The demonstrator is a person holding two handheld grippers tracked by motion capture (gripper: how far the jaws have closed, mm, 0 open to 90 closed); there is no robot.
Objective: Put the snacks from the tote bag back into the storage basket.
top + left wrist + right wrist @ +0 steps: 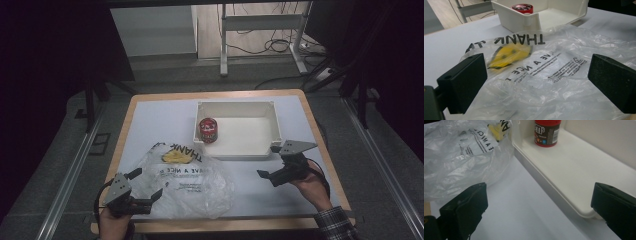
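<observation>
A crumpled clear plastic bag [185, 182] with black print and a yellow smiley lies on the white tabletop at front left. Behind it stands a white bin [240, 156], and a red candy can [208, 130] sits upright in its left end. My left gripper [147, 183] is open at the bag's near left edge; in the left gripper view the bag [544, 75] spreads between and under the wide jaws [536, 82], untouched by the pads. My right gripper [268, 161] is open by the bin's front right corner. In the right gripper view its jaws [539, 207] straddle the bin's [574, 162] front rim, with the can [547, 132] farther off.
The table [125, 125] has a wooden rim around its white top. Bare tabletop lies left of the bin and between the bag and my right hand. Beyond the table, desk legs [223, 45] and cables lie on the floor.
</observation>
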